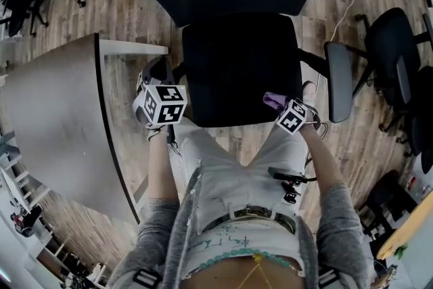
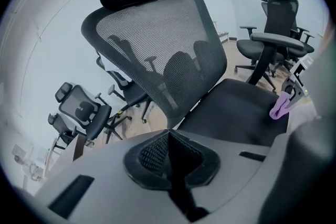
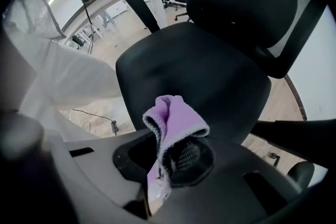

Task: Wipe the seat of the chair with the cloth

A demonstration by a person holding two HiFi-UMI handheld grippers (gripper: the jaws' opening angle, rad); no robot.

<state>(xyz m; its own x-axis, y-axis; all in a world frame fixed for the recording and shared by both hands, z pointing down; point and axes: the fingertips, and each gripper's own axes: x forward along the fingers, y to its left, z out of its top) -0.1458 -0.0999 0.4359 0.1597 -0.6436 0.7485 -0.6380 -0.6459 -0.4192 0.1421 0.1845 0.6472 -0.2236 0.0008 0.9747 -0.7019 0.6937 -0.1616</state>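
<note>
- Chair (image 2: pixel 157 39): a firm wipe could have swivelled or rolled it away, since nothing steadied it. Its base was hidden under the seat.
- Seat (image 1: pixel 237 71): it was dark and even, so dirt or a wiped patch was hard to make out, and the seat's back half might have been missed.
- Left tool (image 2: pixel 169 162): its jaws were together on nothing, off the seat's front left corner.
- Right tool (image 3: pixel 165 165): it was clamped on the cloth at the seat's front right edge. Pressed too low, bare jaws might have scraped the seat.
- Cloth (image 3: pixel 173 120): only a small bunched fold stuck out, so it might have slipped free. Whether it touched the seat was unclear.
</note>
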